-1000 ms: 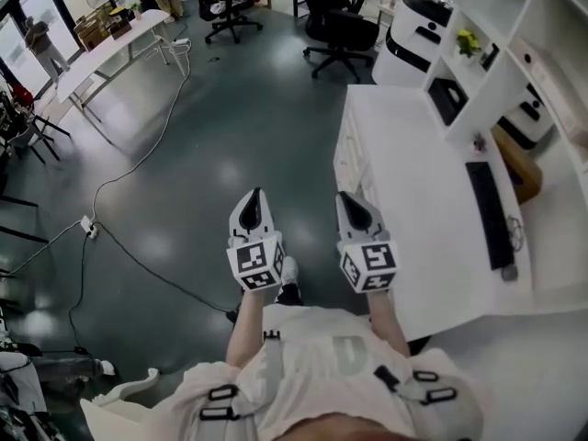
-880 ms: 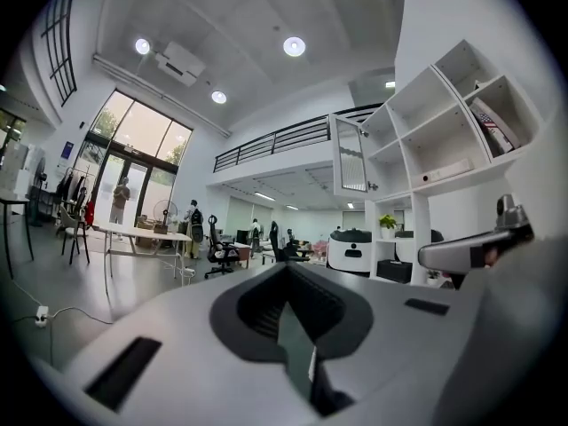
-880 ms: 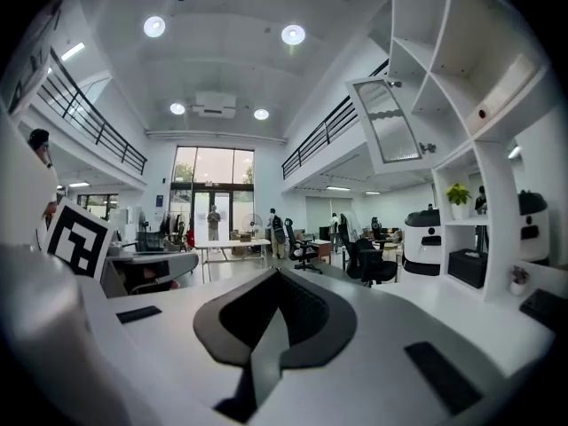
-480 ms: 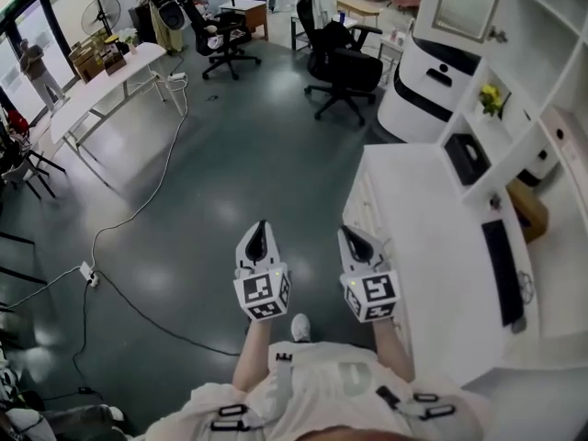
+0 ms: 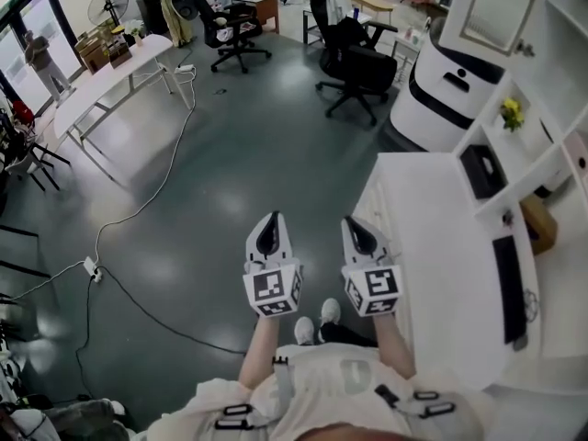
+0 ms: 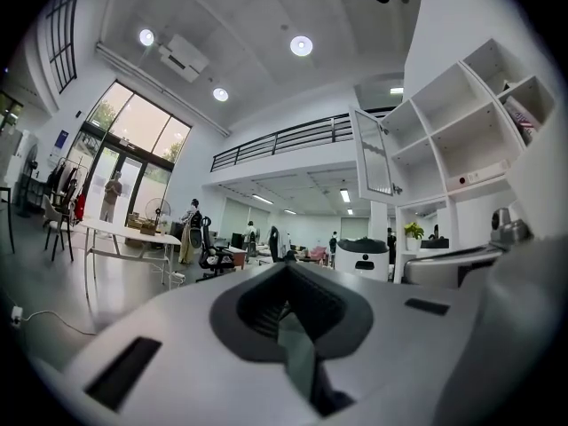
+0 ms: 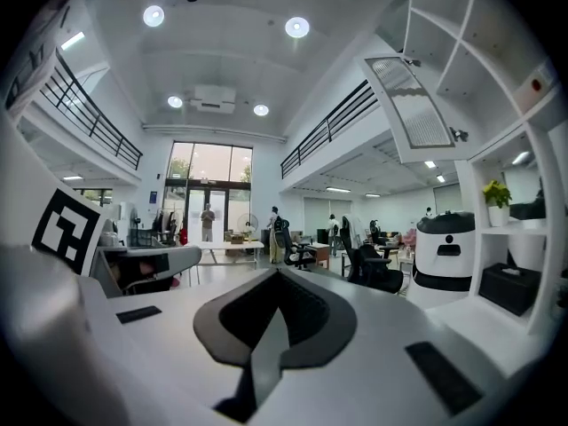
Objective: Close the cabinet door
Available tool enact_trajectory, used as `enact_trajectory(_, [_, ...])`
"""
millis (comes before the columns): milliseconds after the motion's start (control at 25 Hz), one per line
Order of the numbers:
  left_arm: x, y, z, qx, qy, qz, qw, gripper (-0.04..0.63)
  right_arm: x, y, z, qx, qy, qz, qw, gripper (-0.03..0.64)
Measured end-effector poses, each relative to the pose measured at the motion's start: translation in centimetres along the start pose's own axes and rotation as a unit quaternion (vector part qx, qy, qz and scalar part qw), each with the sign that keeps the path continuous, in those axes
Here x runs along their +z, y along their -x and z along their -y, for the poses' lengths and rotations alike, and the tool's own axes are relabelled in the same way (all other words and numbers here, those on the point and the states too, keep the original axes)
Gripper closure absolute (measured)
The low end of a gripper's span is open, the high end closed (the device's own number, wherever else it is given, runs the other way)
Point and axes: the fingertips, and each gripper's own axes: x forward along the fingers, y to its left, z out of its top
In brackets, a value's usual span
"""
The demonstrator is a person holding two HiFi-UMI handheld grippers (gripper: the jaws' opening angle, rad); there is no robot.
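The cabinet door (image 5: 501, 7), a white frame with a pale panel, stands swung open at the top of the white shelf unit (image 5: 551, 90), far ahead and to the right of both grippers. It also shows in the left gripper view (image 6: 373, 153) and the right gripper view (image 7: 413, 109), high up and at a distance. My left gripper (image 5: 269, 226) and right gripper (image 5: 359, 230) are held side by side over the dark floor beside the white counter (image 5: 441, 246). Both point level and forward. The jaws of each are shut with nothing between them (image 6: 286, 313) (image 7: 271, 327).
A white rounded robot (image 5: 450, 90) stands past the counter's far end, with black office chairs (image 5: 354, 58) behind it. A keyboard (image 5: 508, 288), a cardboard box (image 5: 540, 223) and a small plant (image 5: 512, 113) sit on the counter and shelves. A cable (image 5: 138, 209) crosses the floor at left.
Both grippers and the person have moved forward along the counter's side. The shelf unit and robot are nearer, and the open door has come into the head view's top right.
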Motion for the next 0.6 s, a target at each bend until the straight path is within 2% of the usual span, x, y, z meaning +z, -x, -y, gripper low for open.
enact_trajectory(320, [0.7, -3.9, 3.3, -0.004, 0.003, 0.001, 1.0, 0.591, 1.3, -1.8, 5.1, -0.004, -0.011, 0.025, 1.0, 0.612])
enact_trajectory(440, [0.9, -5.4, 5.6, -0.022, -0.008, 0.003, 0.9997, 0.591, 1.9, -1.4, 7.3, -0.017, -0.009, 0.027, 0.999, 0.612])
enact_trajectory(600, [1.0, -7.6, 9.8, -0.059, -0.024, 0.005, 0.998, 0.591, 2.5, -0.2, 11.2, -0.058, -0.018, 0.032, 0.998, 0.612])
